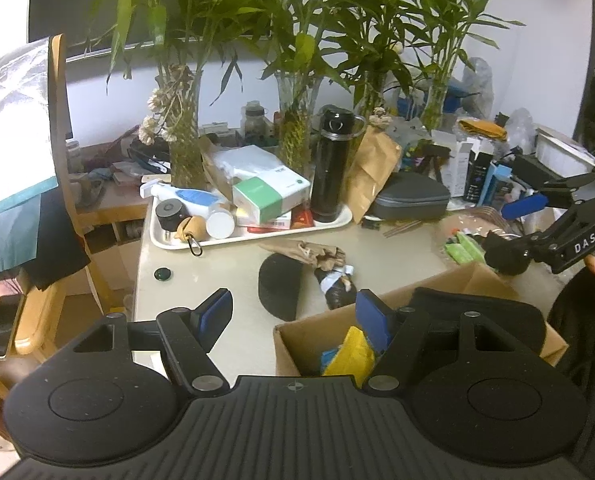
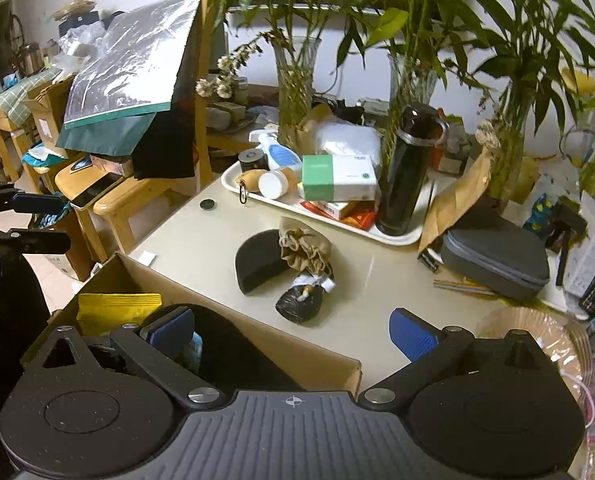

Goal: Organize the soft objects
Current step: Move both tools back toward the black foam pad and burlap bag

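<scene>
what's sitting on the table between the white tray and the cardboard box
In both views: a black foam half-disc, a tan drawstring pouch and a small black bag.

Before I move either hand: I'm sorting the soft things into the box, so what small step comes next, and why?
Probably ease the right gripper forward and down to the tan drawstring pouch. Both grippers stand open and empty, and the cardboard box already holds a yellow cloth, while the pouch, black foam pad and black bag still lie on the table.

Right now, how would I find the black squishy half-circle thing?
Find the white tray on the table, then look in front of it. The black foam pad lies flat beside a tan pouch; it is the only half-round, plain black piece.
</scene>
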`<state>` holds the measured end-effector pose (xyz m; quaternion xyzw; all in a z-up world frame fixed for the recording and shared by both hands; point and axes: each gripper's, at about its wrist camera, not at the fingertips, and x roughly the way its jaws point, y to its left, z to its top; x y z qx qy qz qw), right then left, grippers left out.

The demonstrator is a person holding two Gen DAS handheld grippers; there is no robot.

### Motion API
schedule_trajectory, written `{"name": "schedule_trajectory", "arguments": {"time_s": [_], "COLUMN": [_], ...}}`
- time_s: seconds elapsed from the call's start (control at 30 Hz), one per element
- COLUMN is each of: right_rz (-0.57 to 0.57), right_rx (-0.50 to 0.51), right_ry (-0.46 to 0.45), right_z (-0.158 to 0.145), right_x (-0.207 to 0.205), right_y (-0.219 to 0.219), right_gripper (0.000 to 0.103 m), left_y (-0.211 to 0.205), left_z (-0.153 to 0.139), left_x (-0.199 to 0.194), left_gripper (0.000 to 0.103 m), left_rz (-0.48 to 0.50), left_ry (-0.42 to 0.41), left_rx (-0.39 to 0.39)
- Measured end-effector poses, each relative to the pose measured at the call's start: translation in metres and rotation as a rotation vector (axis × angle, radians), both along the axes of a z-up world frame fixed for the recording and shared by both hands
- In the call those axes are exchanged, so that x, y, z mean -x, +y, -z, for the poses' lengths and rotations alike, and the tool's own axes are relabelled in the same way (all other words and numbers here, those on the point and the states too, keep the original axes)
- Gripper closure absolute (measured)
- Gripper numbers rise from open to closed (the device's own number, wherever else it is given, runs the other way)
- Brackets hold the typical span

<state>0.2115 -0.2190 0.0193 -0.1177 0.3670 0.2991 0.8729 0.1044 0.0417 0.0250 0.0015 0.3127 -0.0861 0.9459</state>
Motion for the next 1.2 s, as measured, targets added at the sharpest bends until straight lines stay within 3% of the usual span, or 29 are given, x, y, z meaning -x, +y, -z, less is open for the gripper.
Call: {"name": "schedule_trajectory", "arguments": {"time_s": [0.23,0.7,1.2], "right_rz": [0.021,0.001,-0.087], "right_rx": [-0.017,-0.001,-0.003], "right_ry": [0.023,-0.017,-0.051], "right_z": [0.008,0.036,0.059], "right_x": [-0.018,-0.057,-0.102], "right_y": [-0.008,-0.007,0.008], "right_gripper": [0.0,0.0,0.0], "left_y": [0.009,0.019,0.035], "left_z": [0.003,0.026,0.052], "left_x": [-0.013,-0.047,-0.097], "left_gripper": [0.035,0.035,0.036], "left_rz": [-0.022,-0.033,-0.002], "left_ry": [-0.014,0.024,0.049], "left_rx": [0.021,0.007,0.031]}}
